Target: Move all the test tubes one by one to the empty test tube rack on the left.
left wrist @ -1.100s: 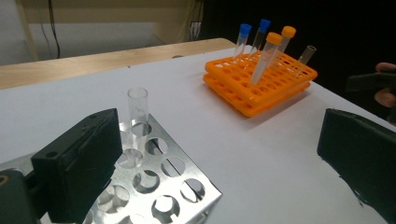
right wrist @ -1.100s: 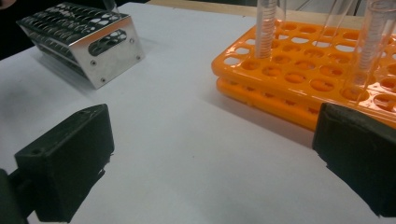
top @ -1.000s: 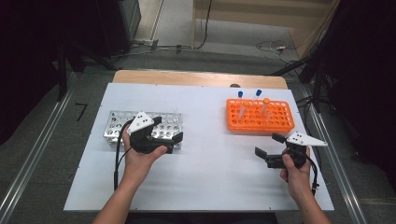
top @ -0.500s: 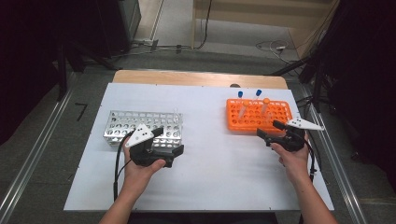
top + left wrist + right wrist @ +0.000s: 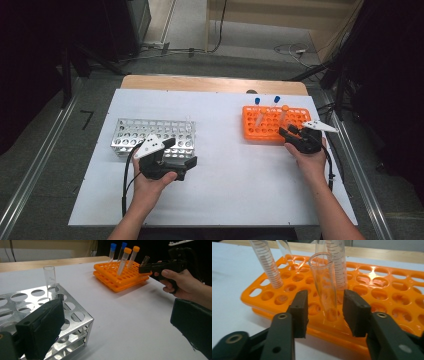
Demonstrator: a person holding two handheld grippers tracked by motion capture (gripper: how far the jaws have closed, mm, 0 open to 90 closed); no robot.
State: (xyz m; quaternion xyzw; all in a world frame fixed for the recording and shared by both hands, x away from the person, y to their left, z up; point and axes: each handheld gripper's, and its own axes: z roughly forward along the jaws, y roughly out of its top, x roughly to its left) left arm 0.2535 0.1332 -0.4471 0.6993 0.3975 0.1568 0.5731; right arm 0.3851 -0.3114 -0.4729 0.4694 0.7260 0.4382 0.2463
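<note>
Clear tube point(image 5: 325, 287) unmarked, neighbouring tubes point(image 5: 265, 262) graduated, unreadable

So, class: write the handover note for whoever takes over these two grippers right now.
Right gripper: jaws have just been closing around the open glass tube standing in the orange rack; pads not yet touching it.
Left gripper: open, empty, beside the metal rack, which holds one clear tube.
Four capped tubes stand in the orange rack.
Left: grip the glass tube and lift it, probably towards the metal rack.
</note>
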